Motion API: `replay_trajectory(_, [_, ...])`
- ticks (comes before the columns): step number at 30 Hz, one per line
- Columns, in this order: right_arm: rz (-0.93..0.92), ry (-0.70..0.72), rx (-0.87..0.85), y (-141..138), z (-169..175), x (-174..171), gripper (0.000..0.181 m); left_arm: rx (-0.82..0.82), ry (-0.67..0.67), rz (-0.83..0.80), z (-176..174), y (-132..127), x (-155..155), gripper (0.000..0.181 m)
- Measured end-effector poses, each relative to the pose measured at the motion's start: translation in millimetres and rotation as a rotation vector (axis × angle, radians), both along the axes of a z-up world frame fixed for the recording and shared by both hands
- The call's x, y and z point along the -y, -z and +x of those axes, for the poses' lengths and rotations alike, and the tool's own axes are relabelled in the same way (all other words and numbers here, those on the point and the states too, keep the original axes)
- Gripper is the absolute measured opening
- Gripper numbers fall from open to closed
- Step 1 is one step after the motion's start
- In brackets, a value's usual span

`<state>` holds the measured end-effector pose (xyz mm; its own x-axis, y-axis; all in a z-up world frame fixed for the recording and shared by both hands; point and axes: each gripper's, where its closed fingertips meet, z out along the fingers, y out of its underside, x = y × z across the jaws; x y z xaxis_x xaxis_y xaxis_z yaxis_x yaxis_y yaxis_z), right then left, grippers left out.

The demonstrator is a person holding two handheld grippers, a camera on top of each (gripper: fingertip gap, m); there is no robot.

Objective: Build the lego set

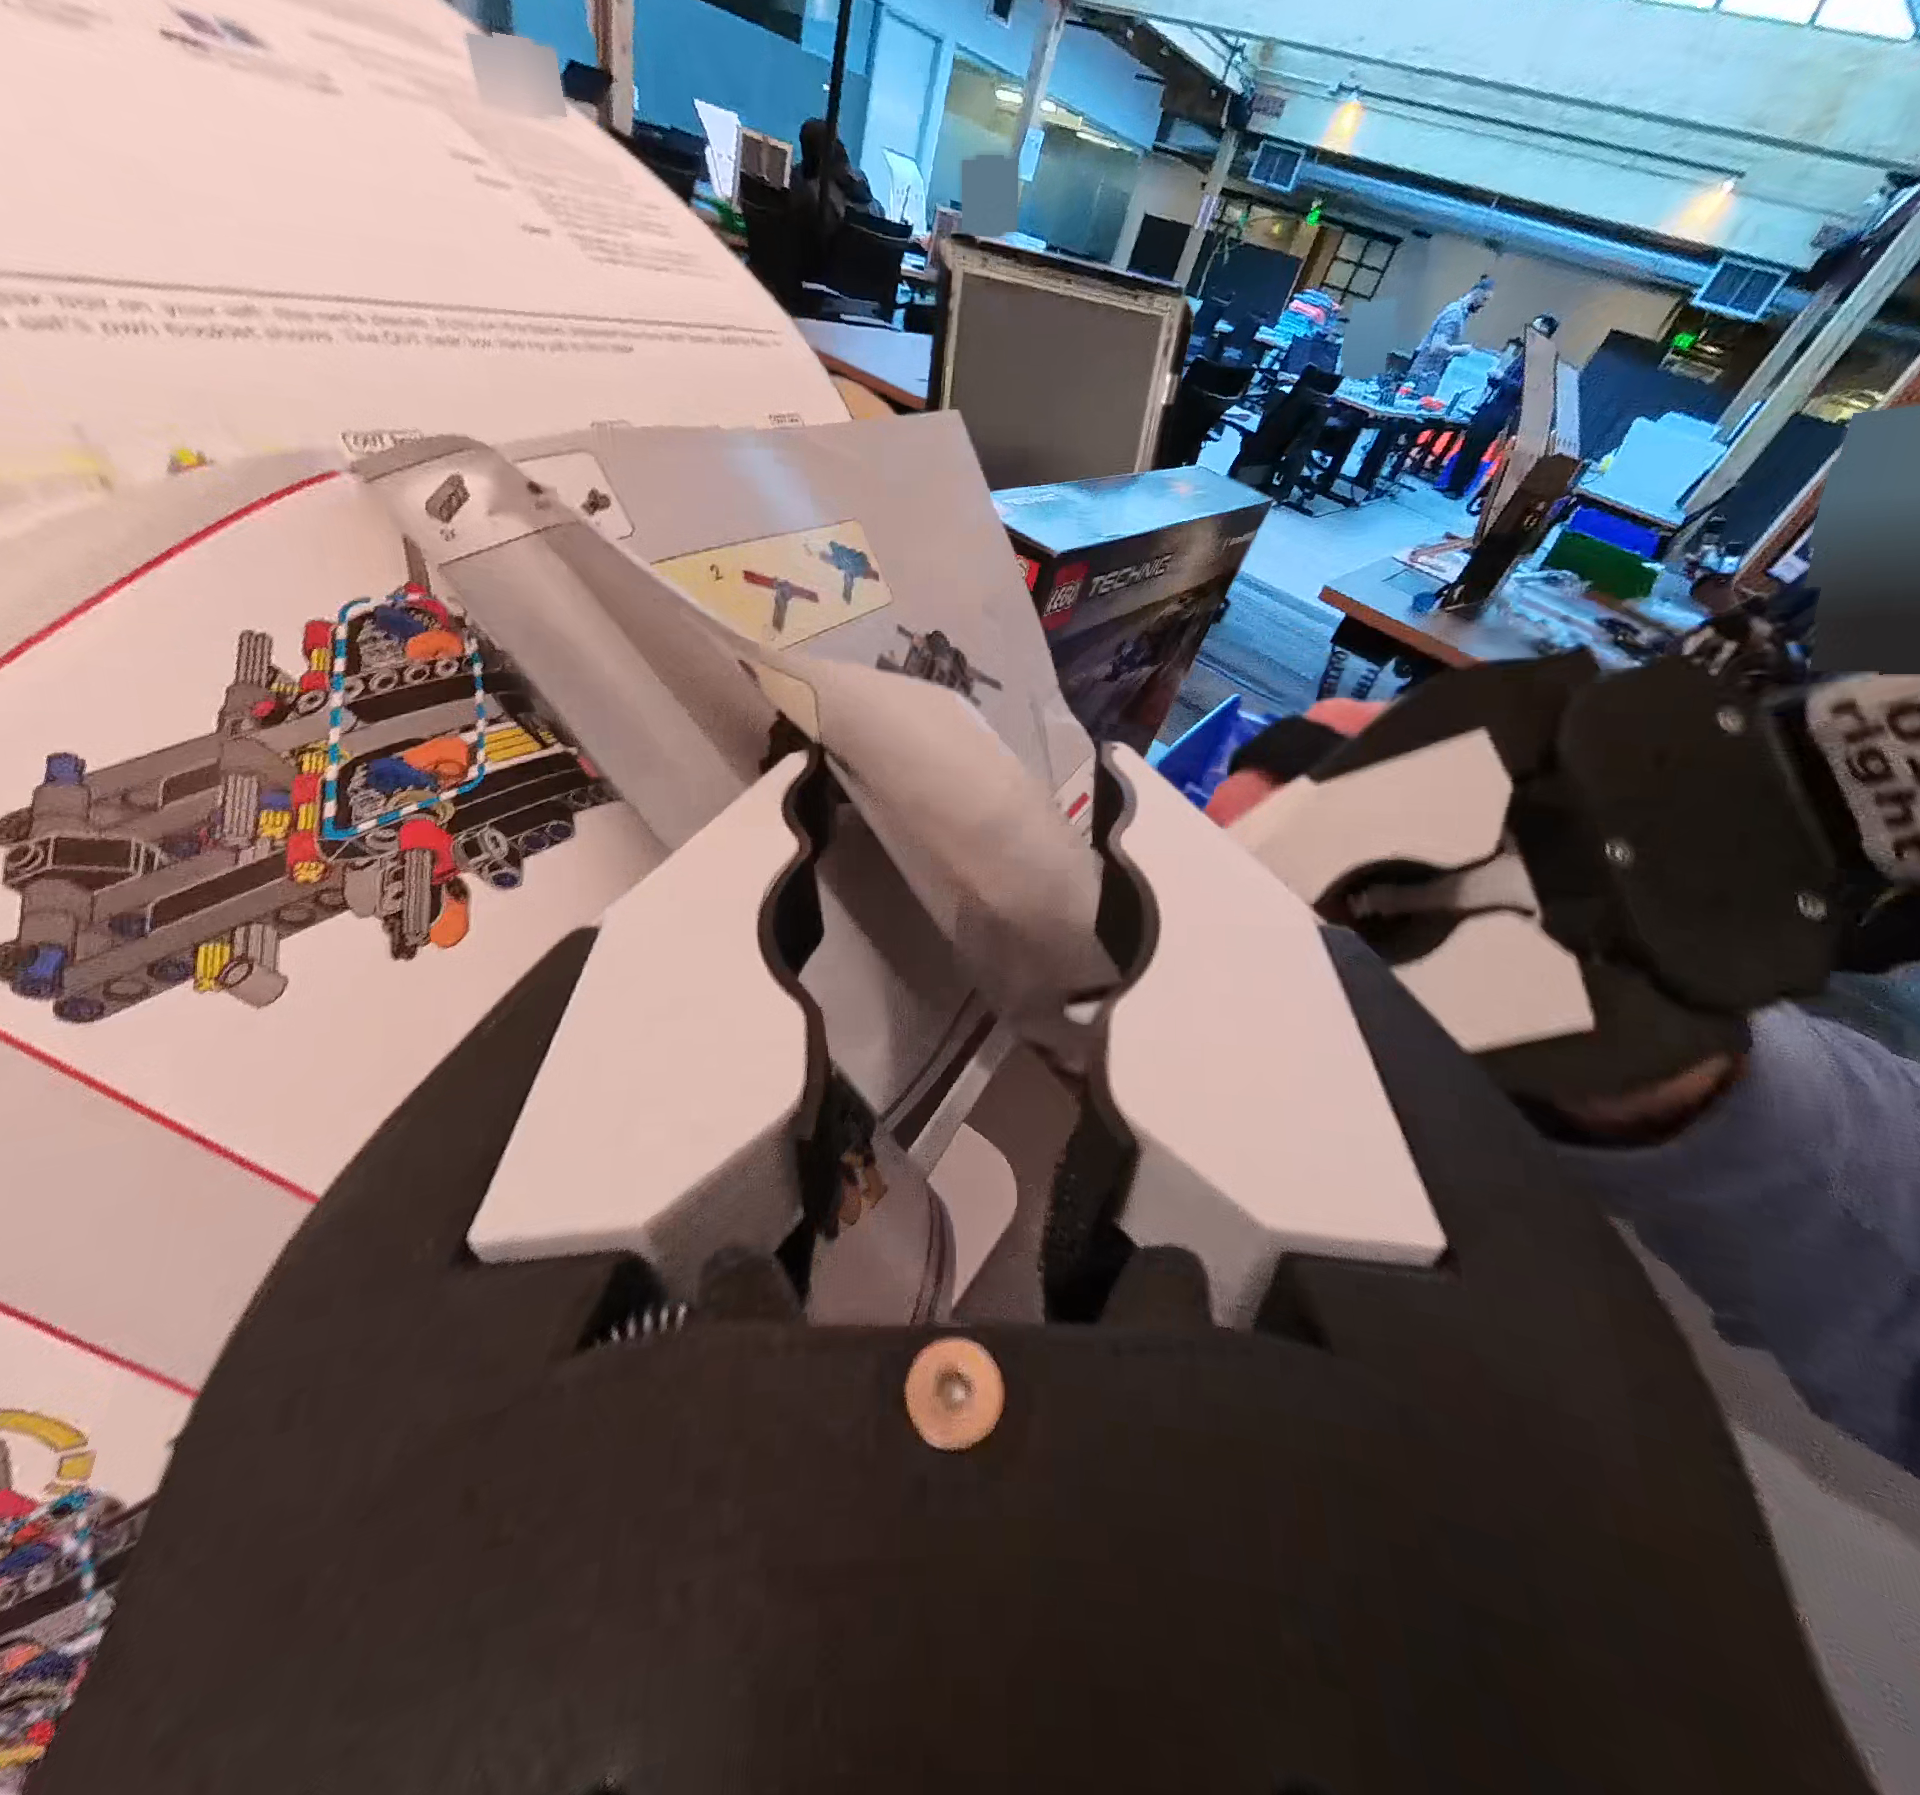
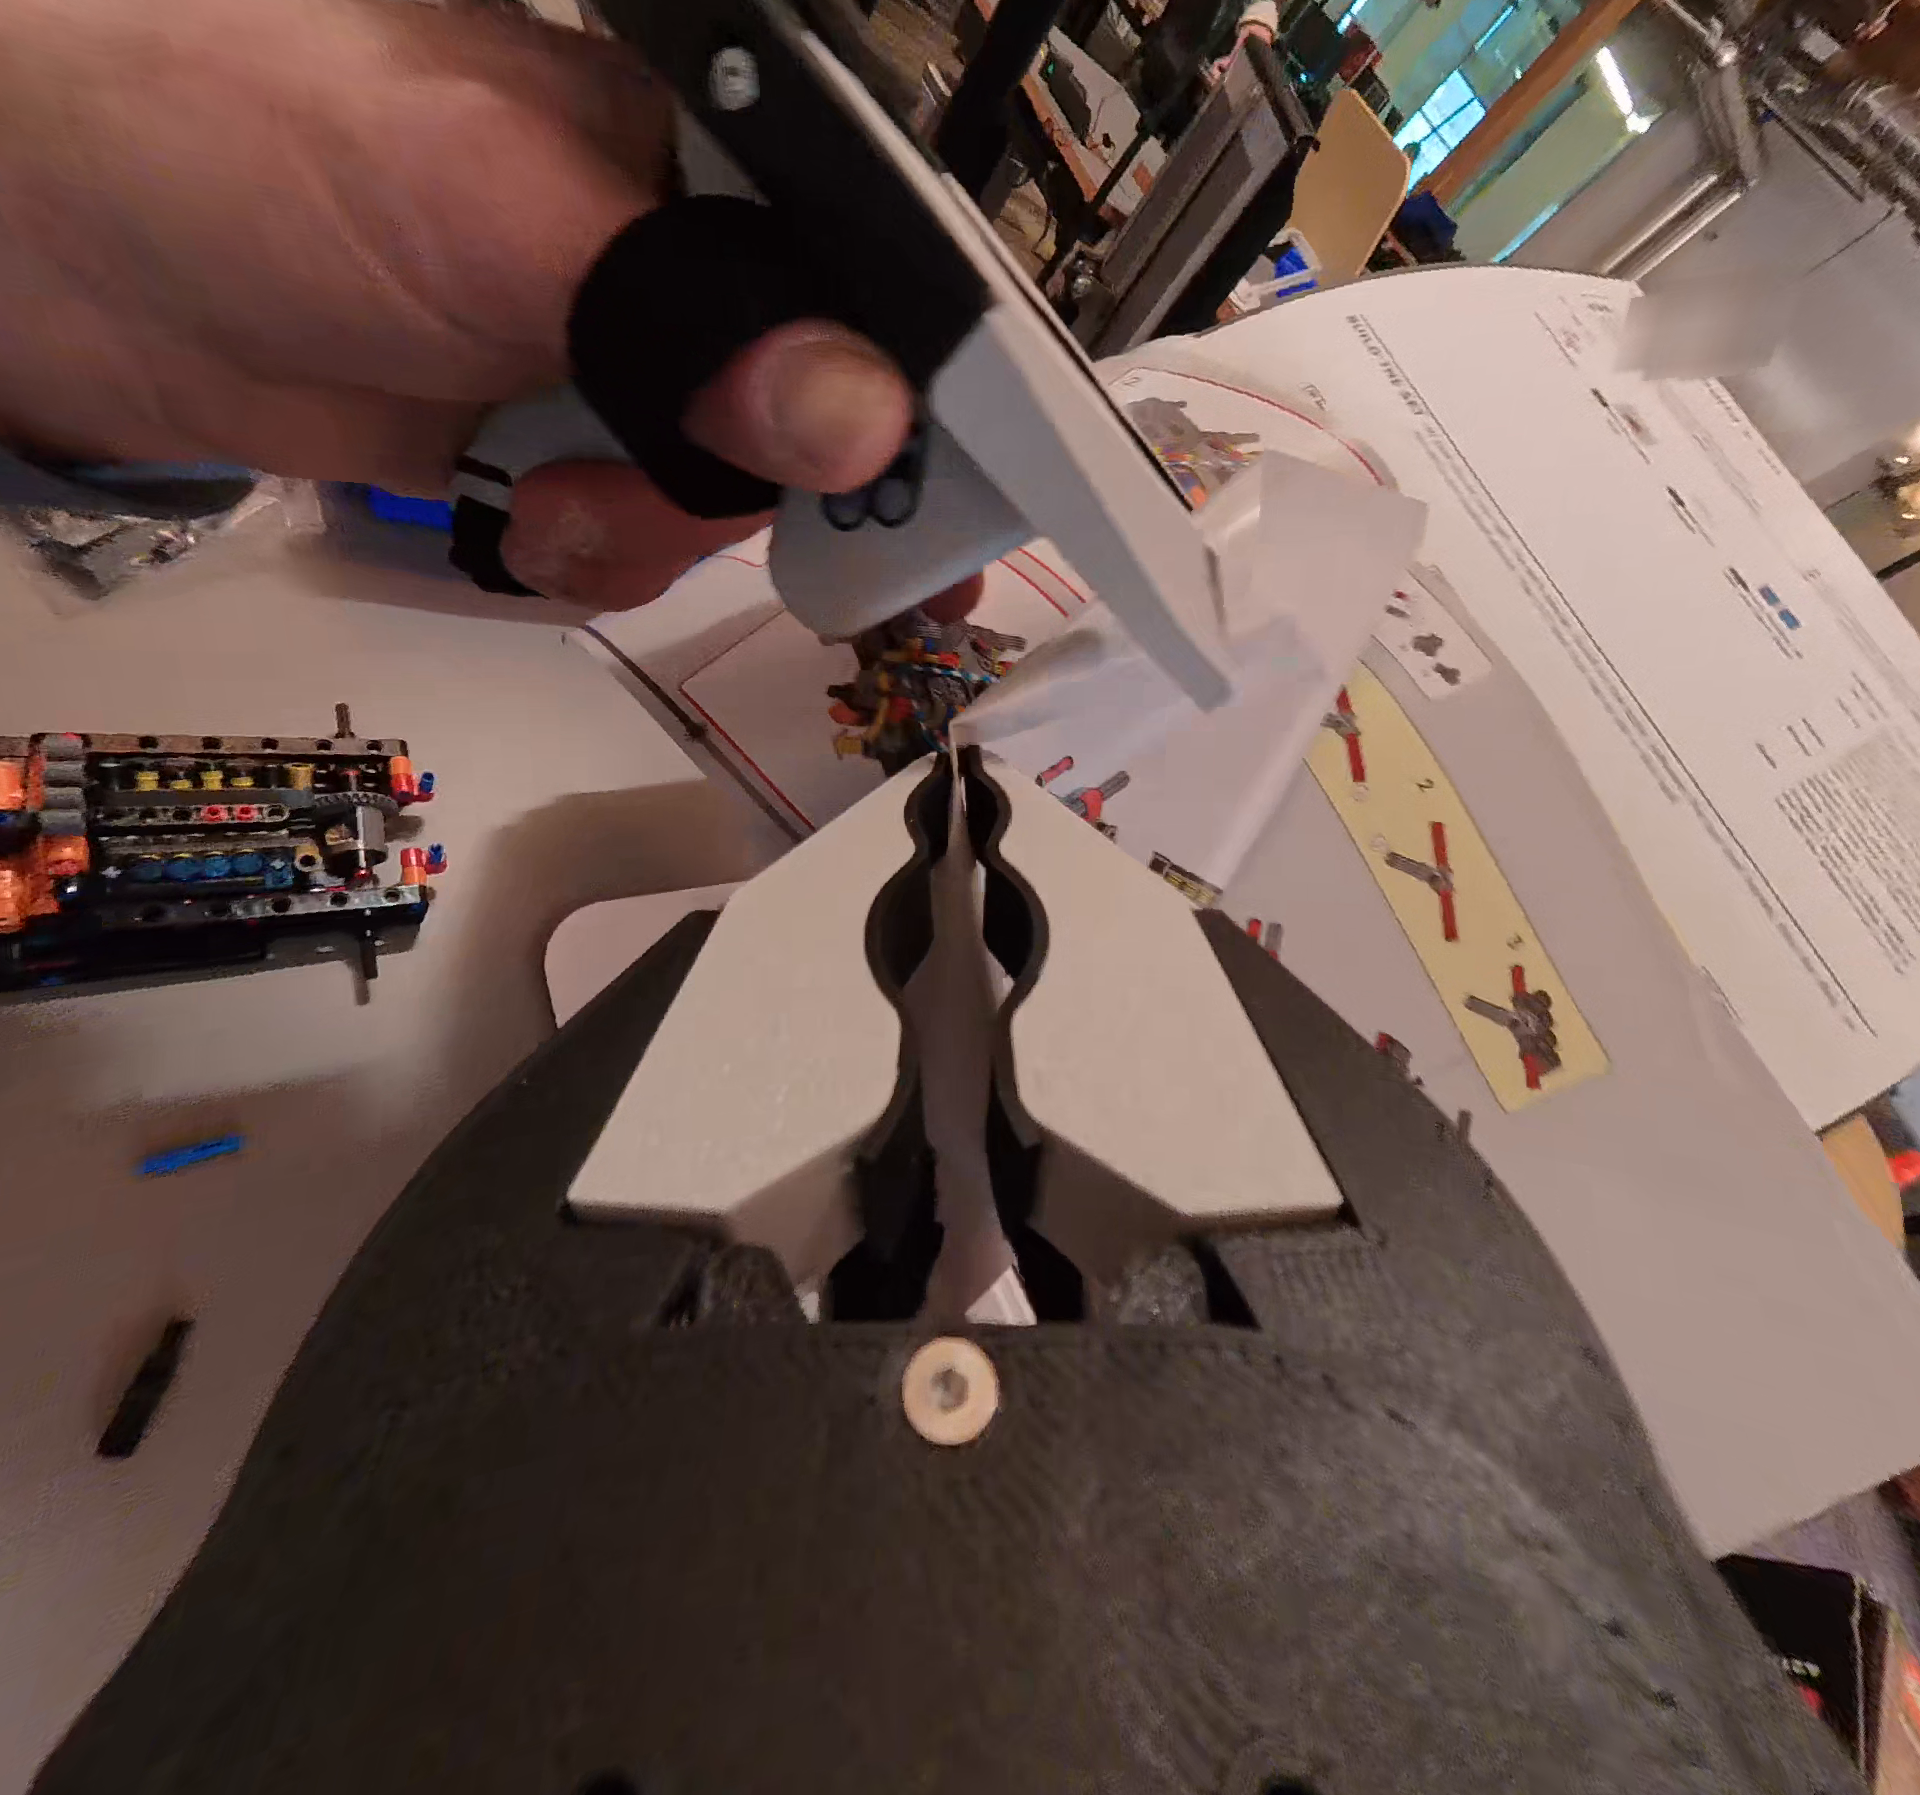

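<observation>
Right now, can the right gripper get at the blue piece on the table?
Probably not yet: the right gripper is shut on a booklet page. The blue piece lies clear, left of it.

Left gripper (image 1: 956, 872) jaws apart, curled booklet page (image 1: 935, 758) between them. Right gripper (image 1: 1382, 872) close at right. Lego box (image 1: 1132, 592) behind.

The instruction booklet (image 1: 312, 810) runs off the left edge, its lifted page (image 1: 935, 810) partly hidden between the gripper fingers (image 1: 665, 997), while the half-built model (image 2: 208, 852) is cropped too.
</observation>
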<state>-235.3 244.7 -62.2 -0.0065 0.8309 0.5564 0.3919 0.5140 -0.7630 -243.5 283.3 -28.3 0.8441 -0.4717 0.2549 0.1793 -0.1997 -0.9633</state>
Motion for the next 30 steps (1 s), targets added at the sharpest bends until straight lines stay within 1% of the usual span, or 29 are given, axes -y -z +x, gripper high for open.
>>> replay_trajectory(2, [0.059, 0.033, 0.0, 4.9, -8.3, 1.9, 0.0, 0.005, -0.004, -0.02, -4.0, 2.0, -0.9, 0.04])
replay_trajectory(3, [0.1, 0.047, -0.004, 5.3, -11.4, 3.3, 0.0, 0.001, -0.011, -0.019, -6.8, 1.6, -1.2, 0.032])
replay_trajectory(4, [0.125, 0.055, -0.007, 5.6, -14.4, 5.7, 0.003, -0.019, -0.016, -0.014, -9.3, 1.6, -1.4, 0.027])
replay_trajectory(5, [0.142, 0.064, -0.006, 6.5, -16.7, 7.5, 0.007, -0.032, -0.037, -0.02, -13.7, 2.1, -3.0, 0.018])
replay_trajectory(6, [0.167, 0.078, -0.004, 7.0, -18.2, 8.3, 0.014, -0.033, -0.04, -0.018, -16.0, 1.1, -3.4, 0.008])
replay_trajectory(7, [0.198, 0.093, -0.009, 6.2, -18.8, 9.1, 0.027, -0.036, -0.047, -0.02, -19.3, 1.0, -3.9, 0.0])
replay_trajectory(8, [0.223, 0.105, -0.015, 5.3, -18.4, 11.3, 0.041, -0.046, -0.052, -0.026, -22.2, 1.9, -4.1, 0.0])
replay_trajectory(10, [0.264, 0.098, -0.012, 3.3, -13.6, 24.3, 0.048, -0.057, -0.041, -0.032, -25.6, 0.8, -1.6, 0.0])
replay_trajectory(12, [0.339, 0.058, -0.061, -8.7, -4.3, 47.1, 0.055, -0.089, -0.047, -0.031, -33.0, -1.9, 1.4, 0.0])
replay_trajectory(13, [0.337, 0.029, -0.083, -13.2, 0.7, 57.8, 0.056, -0.102, -0.048, -0.034, -37.2, -3.5, 3.0, 0.0])
replay_trajectory(15, [0.273, 0.008, -0.124, -19.0, 11.0, 65.1, 0.059, -0.13, -0.044, -0.047, -46.3, -5.7, 7.0, 0.0])
replay_trajectory(17, [0.198, 0.001, -0.141, -18.0, 18.8, 59.9, 0.058, -0.162, -0.048, -0.064, -58.4, -7.5, 11.3, 0.0])
replay_trajectory(19, [0.09, 0.006, -0.111, -3.9, 17.2, 48.5, 0.063, -0.176, -0.058, -0.079, -72.9, -9.7, 15.6, 0.0])
replay_trajectory(21, [0.035, 0.018, -0.066, 15.5, 5.6, 38.3, 0.066, -0.177, -0.052, -0.1, -85.3, -10.6, 19.3, 0.0])
replay_trajectory(23, [0.048, 0.029, -0.009, 34.9, -12.9, 33.0, 0.065, -0.152, -0.043, -0.101, -94.1, -12.7, 20.9, 0.0])
replay_trajectory(25, [0.068, 0.015, 0.028, 49.6, -32.7, 35.8, 0.062, -0.112, -0.012, -0.082, -96.7, -14.6, 24.5, 0.001])
replay_trajectory(27, [0.077, 0.01, 0.049, 59.0, -46.6, 38.1, 0.062, -0.077, -0.007, -0.087, -101.9, -10.1, 28.9, 0.014])
replay_trajectory(30, [0.086, 0.004, 0.055, 63.3, -54.3, 39.7, 0.06, -0.065, 0.005, -0.093, -110.4, 1.4, 39.5, 0.041])
